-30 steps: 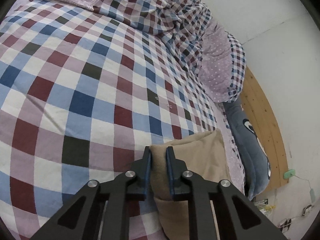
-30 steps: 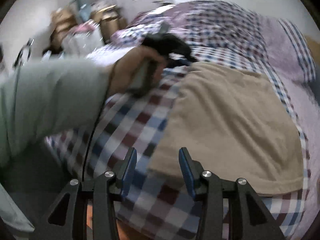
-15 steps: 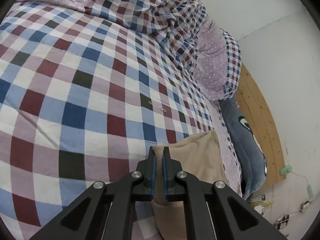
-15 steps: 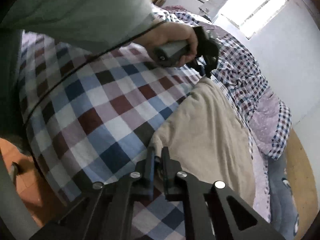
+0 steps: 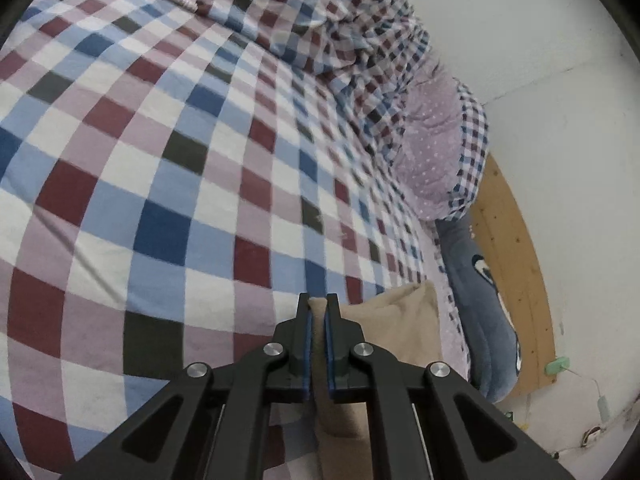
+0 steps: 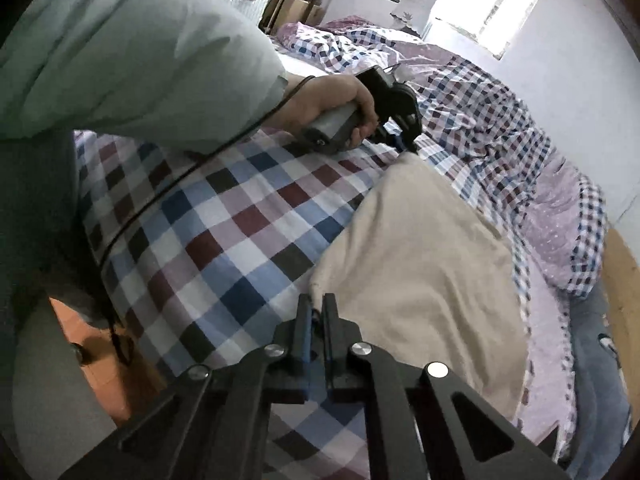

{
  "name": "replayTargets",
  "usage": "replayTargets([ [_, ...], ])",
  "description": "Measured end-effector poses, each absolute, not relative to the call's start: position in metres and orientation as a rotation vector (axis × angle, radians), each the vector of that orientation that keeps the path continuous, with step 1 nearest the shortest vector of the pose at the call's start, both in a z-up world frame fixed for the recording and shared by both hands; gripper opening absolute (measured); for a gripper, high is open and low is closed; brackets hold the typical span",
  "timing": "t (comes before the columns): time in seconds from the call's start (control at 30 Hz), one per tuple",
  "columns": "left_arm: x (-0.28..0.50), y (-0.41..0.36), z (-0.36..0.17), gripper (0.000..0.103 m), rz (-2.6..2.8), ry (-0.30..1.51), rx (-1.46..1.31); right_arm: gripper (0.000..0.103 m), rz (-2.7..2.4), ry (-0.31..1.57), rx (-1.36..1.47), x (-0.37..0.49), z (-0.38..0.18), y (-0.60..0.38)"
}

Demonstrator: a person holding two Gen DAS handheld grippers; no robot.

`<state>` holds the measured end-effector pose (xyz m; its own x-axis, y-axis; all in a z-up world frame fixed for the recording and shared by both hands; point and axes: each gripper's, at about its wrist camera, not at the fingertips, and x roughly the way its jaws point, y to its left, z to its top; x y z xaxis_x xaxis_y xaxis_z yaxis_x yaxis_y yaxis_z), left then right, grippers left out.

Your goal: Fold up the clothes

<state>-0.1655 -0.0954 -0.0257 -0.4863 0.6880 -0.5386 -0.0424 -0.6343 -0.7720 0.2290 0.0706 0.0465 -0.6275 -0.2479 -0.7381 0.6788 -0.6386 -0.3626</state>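
Right gripper (image 6: 316,312) first, nearest to me: a second ago its jaws stood wide apart above the near corner of the beige garment (image 6: 420,264); now they are pinched nearly together on that corner, cloth edge bunched between the blue pads. Half a second ago they had already closed, so the grip is fresh but set.

Left gripper (image 5: 318,308) tells the same story. A second ago there was a visible gap with cloth between the fingers; now the gap is down to a thin slot and a fold of the beige garment (image 5: 400,320) stands up between the pads. From the right wrist view I see the left gripper (image 6: 404,146) at the far corner of the same edge, held in the person's hand (image 6: 332,108), green sleeve (image 6: 132,52) above.

So both corners of one edge are clamped. I judge the grasp step done; the lift and carry-over of that edge comes next.

The garment lies flat on the checked bedspread (image 5: 180,184), its right side running toward the bed's edge. Beyond it: rumpled checked duvet (image 6: 480,112), dotted purple pillow (image 5: 436,160), blue plush (image 5: 476,312) by the wooden headboard (image 5: 516,264). Risk as I see it: the pinches are thin and a corner could slip under tension.
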Motion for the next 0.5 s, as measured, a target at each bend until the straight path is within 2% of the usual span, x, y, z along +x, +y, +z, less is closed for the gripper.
replayTargets([
  [0.17, -0.161, -0.094, -0.014, 0.004, 2.159, -0.956, -1.186, 0.003, -2.283, 0.804, 0.864, 0.236, 0.064, 0.077],
  [0.37, -0.153, -0.084, 0.031, 0.002, 2.206, -0.857, -1.001, 0.002, -2.245, 0.811, 0.890, 0.242, 0.083, 0.094],
  [0.5, -0.161, -0.094, 0.001, 0.002, 2.263, -0.973, -1.122, 0.002, -2.236, 0.840, 0.944, 0.246, 0.073, 0.098],
])
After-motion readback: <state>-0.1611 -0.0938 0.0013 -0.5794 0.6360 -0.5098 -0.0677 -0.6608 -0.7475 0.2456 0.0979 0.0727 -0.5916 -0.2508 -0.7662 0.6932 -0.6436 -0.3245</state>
